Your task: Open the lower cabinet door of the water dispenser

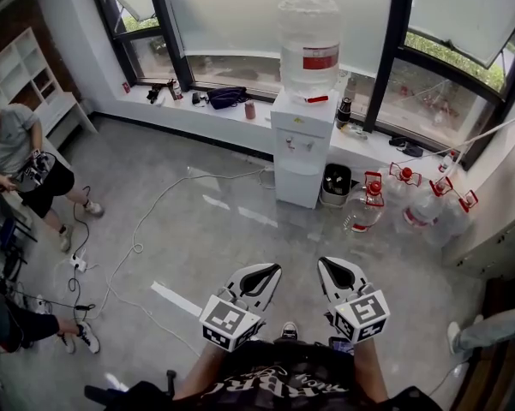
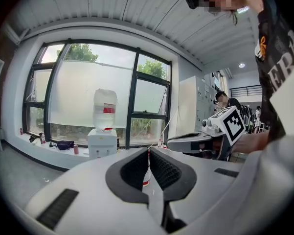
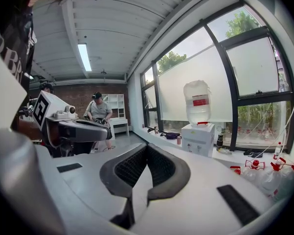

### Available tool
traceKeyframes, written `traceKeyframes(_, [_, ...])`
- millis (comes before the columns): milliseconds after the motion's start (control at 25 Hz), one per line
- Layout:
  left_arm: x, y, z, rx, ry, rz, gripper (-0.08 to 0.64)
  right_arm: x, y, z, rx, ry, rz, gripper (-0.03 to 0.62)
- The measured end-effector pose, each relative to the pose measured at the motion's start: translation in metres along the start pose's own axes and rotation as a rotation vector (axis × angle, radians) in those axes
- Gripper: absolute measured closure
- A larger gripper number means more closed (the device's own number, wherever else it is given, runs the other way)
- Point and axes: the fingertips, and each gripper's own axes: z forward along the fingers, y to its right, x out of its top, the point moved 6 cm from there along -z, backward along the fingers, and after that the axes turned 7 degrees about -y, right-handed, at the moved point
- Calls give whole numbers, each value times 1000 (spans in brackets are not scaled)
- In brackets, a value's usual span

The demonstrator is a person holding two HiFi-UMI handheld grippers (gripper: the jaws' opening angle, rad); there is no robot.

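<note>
Though distant, boxy white water dispenser (image 1: 302, 148)

Dispenser (image 1: 302, 148): white box unit, upright on grey floor (image 1: 223, 229), back against low window ledge (image 1: 207, 110), front facing the room. Big clear bottle (image 1: 309, 45) w/ red label sits neck-down on top. Two small taps in a recess on upper front. Door (image 1: 298, 187): plain white panel, lower front, directly below the tap recess; shut, flush w/ the body, no gap at edges. Handle too small to make out. Unit stands well apart, far side of room.
</note>
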Motion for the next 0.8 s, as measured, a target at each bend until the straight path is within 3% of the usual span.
traceKeyframes(440, [7,3,37,25,-55,7,540,-13,37,11,49,-7,58,578])
traceKeyframes(800, [8,-53,87,-14,-87,-5,540,-8,79,64,10,-41,102,578])
